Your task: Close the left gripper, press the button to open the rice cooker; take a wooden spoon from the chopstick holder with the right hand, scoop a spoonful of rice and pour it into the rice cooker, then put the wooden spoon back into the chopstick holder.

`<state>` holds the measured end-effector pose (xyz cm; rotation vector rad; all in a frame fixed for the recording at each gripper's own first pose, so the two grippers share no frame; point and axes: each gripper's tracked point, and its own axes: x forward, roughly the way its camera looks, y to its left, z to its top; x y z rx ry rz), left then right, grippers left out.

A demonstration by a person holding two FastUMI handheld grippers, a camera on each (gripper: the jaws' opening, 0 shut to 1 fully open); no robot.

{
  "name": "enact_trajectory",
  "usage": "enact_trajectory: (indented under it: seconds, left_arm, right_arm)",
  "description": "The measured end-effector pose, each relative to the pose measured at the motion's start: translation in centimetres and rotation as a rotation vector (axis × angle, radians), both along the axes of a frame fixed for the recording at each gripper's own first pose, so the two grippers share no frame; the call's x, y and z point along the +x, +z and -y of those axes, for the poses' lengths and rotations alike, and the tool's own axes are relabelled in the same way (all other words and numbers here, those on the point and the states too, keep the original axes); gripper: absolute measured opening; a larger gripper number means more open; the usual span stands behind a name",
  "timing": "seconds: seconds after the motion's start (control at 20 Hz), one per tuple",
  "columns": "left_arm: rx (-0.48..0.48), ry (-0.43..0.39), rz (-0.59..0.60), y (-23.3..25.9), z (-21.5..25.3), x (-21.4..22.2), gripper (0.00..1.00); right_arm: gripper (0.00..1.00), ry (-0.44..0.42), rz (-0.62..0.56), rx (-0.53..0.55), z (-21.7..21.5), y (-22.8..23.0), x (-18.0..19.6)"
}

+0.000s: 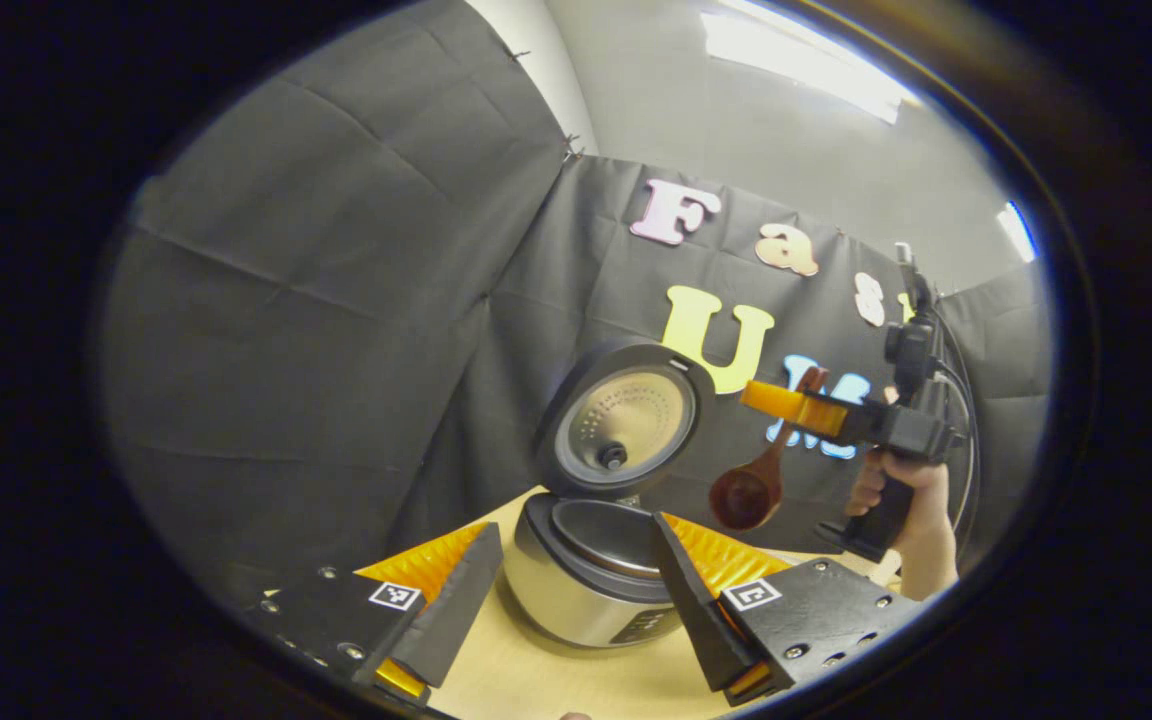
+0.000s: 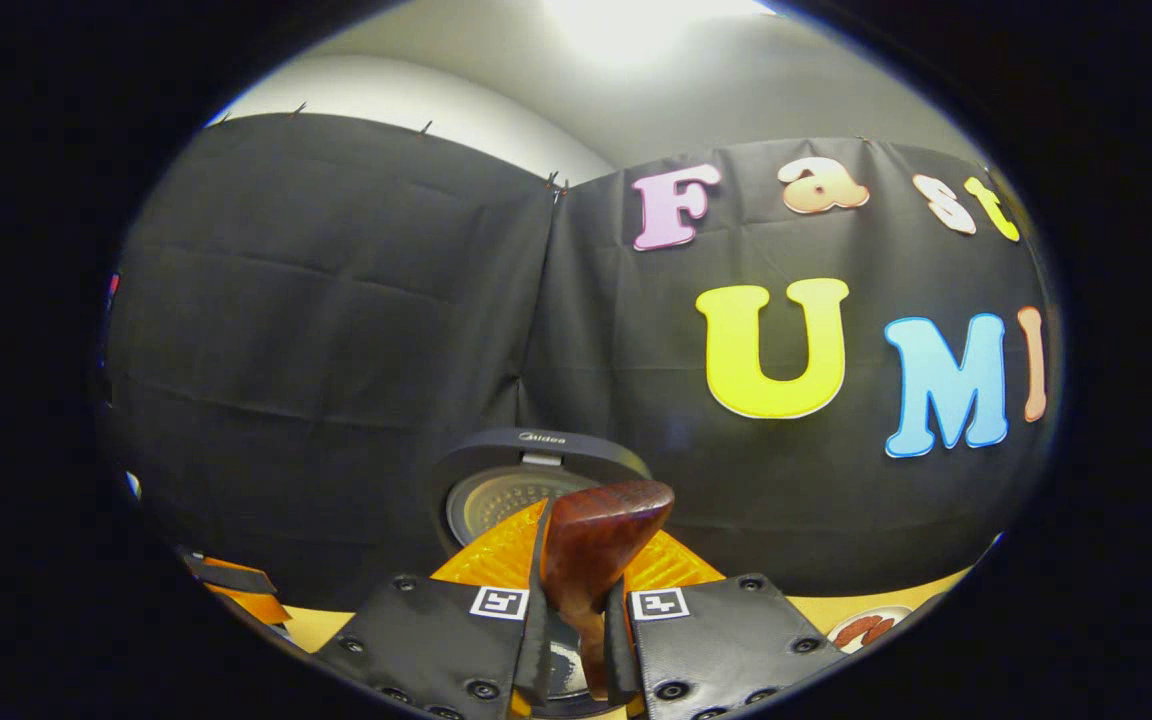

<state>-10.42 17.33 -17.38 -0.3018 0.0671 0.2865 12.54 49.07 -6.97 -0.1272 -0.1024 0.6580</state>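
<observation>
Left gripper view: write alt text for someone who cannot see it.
A rice cooker stands on a wooden table with its lid raised, framed by the open left gripper. To its right, a hand holds the right gripper, shut on a wooden spoon whose bowl hangs down.

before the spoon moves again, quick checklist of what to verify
1. Rice cooker lid open: ok, it stands raised and the inner pot shows.
2. Right gripper hold on the wooden spoon: ok, both fingers press on the handle in the right gripper view.
3. Spoon bowl loaded with rice: cannot tell, it looks dark in the left gripper view.
4. Left gripper out of the way: ok, open, its fingers either side of the cooker, not touching.
5. Spoon position over the pot: not ok, it hangs beside the cooker.
6. Chopstick holder free for the return: cannot tell.
</observation>
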Motion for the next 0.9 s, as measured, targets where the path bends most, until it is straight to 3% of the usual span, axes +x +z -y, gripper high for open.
enact_trajectory:
  seconds: [0.2,0.4,0.45,0.5,0.55,0.6,0.85,0.9]
  left_arm:
    - [0.008,-0.05,0.014,0.8,3.0,1.4,0.93]
    - [0.031,-0.093,0.016,0.4,5.9,3.5,0.93]
    - [0.038,-0.104,0.006,0.0,6.7,4.1,0.96]
    - [0.048,-0.116,-0.001,-0.5,7.6,4.9,0.9]
    - [0.057,-0.126,-0.008,-0.8,8.5,5.4,0.93]
    - [0.062,-0.138,-0.012,-1.1,9.4,6.0,0.96]
    - [0.031,-0.222,-0.004,-1.4,14.5,8.1,0.96]
    - [0.033,-0.233,-0.004,-1.4,15.3,8.3,0.94]
  right_arm:
    - [0.23,-0.05,0.026,0.065,5.9,3.9,-1.7]
    - [0.2,-0.152,0.013,0.097,13.5,4.0,-1.8]
    - [0.26,-0.184,0.009,0.101,15.4,3.9,-1.7]
    - [0.23,-0.222,0.01,0.102,17.8,4.0,-1.7]
    - [0.2,-0.265,0.011,0.105,20.2,4.0,-1.7]
    - [0.23,-0.312,0.015,0.12,22.8,4.2,-1.6]
    - [0.2,-0.468,-0.025,0.167,33.0,3.7,-1.9]
    - [0.23,-0.497,-0.024,0.168,35.0,3.6,-2.0]
